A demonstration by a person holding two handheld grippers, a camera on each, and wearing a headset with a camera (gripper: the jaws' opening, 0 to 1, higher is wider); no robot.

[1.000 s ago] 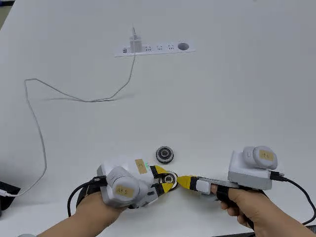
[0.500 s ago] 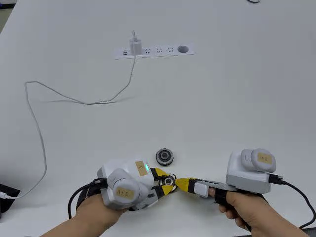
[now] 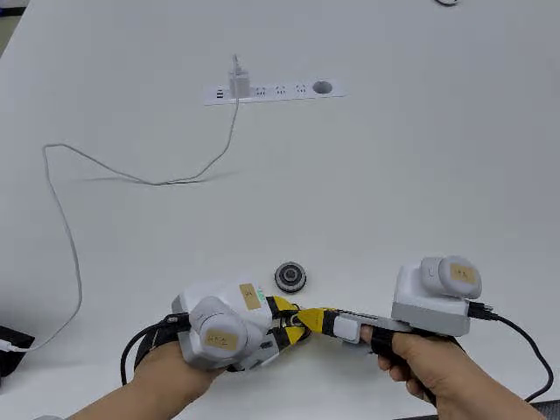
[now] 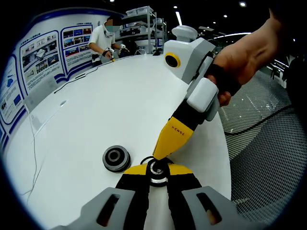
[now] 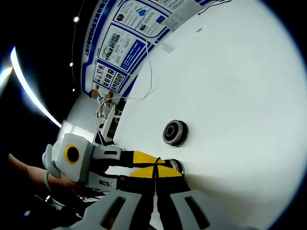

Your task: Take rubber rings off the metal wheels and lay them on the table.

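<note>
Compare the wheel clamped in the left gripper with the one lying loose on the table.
The held wheel sits clamped between the left gripper's jaws; the loose wheel lies flat on the table, untouched. The right gripper's shut tip meets the held wheel, where a thin black rubber ring loops out; the loose wheel's dark rim looks undisturbed. Both are small round wheels with metal hubs.

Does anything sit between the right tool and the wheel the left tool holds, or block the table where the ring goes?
Nothing visible does. The right tool pinches the rubber ring on the wheel clamped in the left tool. A second wheel lies apart; the table around is bare.
</note>
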